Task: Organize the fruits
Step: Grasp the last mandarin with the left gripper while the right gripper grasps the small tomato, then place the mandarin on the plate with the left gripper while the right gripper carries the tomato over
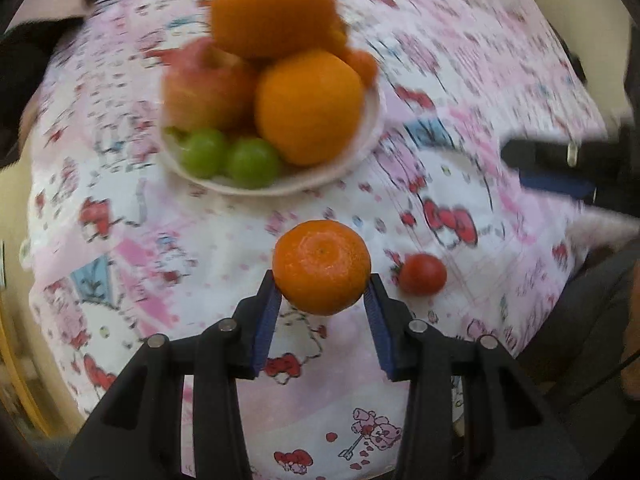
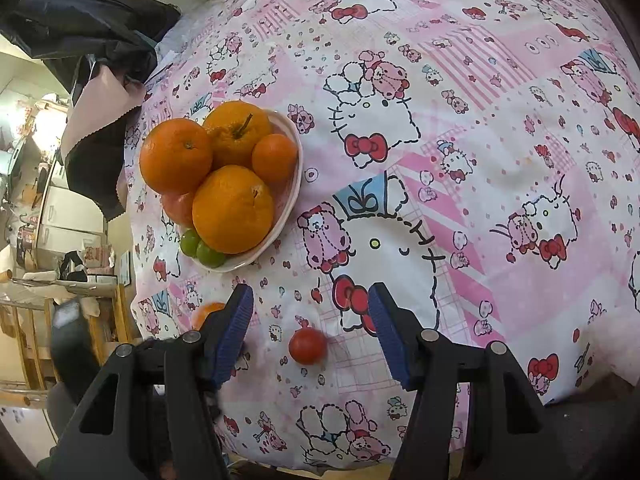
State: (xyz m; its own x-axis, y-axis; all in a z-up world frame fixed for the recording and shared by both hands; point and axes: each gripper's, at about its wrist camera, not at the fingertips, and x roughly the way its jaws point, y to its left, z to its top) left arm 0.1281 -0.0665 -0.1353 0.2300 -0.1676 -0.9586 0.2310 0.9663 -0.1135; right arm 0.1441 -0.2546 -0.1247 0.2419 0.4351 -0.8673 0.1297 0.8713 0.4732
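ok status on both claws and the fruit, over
Left claw shut on mandarin, short of the plate. Right claw open, empty, cherry tomato on the cloth between its fingers. Plate piled high.

Plate (image 2: pixel 294 184) of fruit behind the tomato (image 2: pixel 307 345) on the tablecloth (image 2: pixel 480 160).

Three large oranges (image 2: pixel 233 209), two small mandarins (image 1: pixel 322 267), one apple (image 1: pixel 208 90), two green grapes (image 1: pixel 253 162), one cherry tomato (image 2: pixel 307 346), one plate (image 2: pixel 294 152)

A pink-and-white cartoon-print cloth (image 2: pixel 460 128) covers the table. Beyond its left edge stand cluttered wooden shelves (image 2: pixel 60 292), brightly lit, near a cream wall (image 2: pixel 16 60)
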